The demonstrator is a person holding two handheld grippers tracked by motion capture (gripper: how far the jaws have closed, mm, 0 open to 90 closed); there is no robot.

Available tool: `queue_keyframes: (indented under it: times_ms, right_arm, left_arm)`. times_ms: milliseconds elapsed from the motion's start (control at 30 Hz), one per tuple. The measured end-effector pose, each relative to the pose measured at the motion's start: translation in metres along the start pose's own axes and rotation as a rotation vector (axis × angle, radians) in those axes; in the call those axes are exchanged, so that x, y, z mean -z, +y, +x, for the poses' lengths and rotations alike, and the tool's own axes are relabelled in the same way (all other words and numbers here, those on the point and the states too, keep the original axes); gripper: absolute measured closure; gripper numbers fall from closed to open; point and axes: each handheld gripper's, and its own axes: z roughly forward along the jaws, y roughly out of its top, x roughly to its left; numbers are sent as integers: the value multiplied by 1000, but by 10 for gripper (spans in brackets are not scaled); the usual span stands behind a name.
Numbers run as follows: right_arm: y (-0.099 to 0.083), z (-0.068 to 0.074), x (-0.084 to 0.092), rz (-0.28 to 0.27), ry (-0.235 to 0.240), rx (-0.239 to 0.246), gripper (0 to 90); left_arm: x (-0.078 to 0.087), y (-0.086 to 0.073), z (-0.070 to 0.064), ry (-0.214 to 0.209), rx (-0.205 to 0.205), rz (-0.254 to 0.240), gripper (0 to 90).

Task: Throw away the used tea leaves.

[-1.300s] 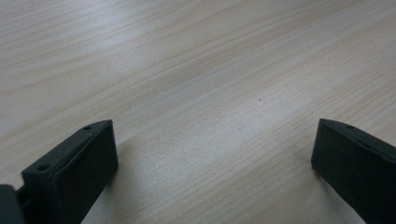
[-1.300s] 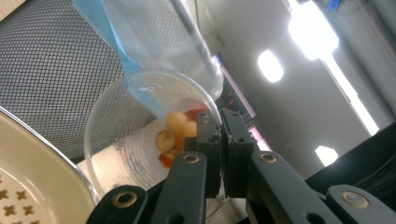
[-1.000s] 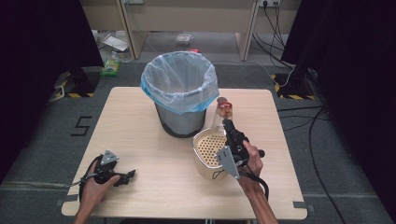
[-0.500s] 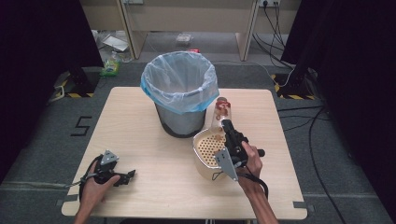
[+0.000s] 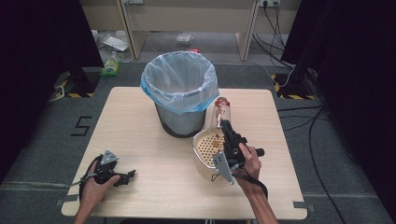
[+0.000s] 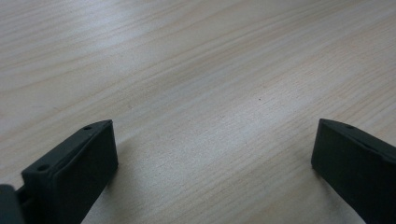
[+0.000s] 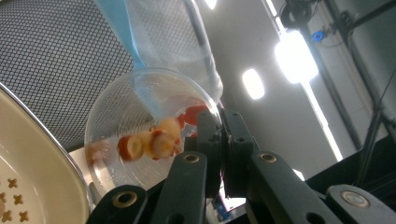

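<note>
You are at a pale wooden table [image 5: 140, 140] standing on a grey floor [image 5: 42, 154]. On that floor at 9 o'clock of the table there is a painted 5 [image 5: 80, 126]. At 12 o'clock stands a beige cabinet [image 5: 187, 16], with litter [image 5: 109, 43] on the floor beneath it. Black curtains [image 5: 42, 51] hang at 10 and 2 o'clock. Cables [image 5: 308, 121] trail across the floor at 3 o'clock. Overhead, ceiling lights [image 7: 294, 56] glare brightly.

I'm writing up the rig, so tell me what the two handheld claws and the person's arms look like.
Both are black. The left claw has two blocky flat-faced jaws, a grey three-cornered plate on top and a dark cable trailing off the table's left edge. The right claw has bolted black linkage bars, a similar grey plate and a black side grip. The forearms are bare, no sleeves.
</note>
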Motion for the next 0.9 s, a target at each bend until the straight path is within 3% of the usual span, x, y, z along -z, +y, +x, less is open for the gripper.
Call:
queue_keyframes:
  times_ms: [167,300,367,433,533,633,700,800,900]
  right_arm:
    - [-3,3,-2,17,-3,25,879]
    - [-1,0,0,-5,-23,57,879]
    - [-5,-1,-2,3,-26,38,879]
    - [-2,-2,3,-35,-54,105,879]
    - [-6,3,-1,-12,-33,121,879]
    - [-1,2,0,-34,-41,117,879]
    - [-2,1,-4,-7,-46,94,879]
    - [-2,0,-5,-8,-50,110,879]
    - [-4,-3,-6,23,-26,54,878]
  left_arm:
    - [0,0,0,0,0,0,0]
    - [0,0,0,0,3,-2,0]
    - [0,0,0,0,3,-2,0]
    - [0,0,0,0,3,-2,0]
    - [0,0,0,0,1,-1,0]
    - [0,0,0,0,0,0,0]
    - [0,0,0,0,0,0,0]
    - [0,0,0,0,0,0,0]
    - [0,0,0,0,0,0,0]
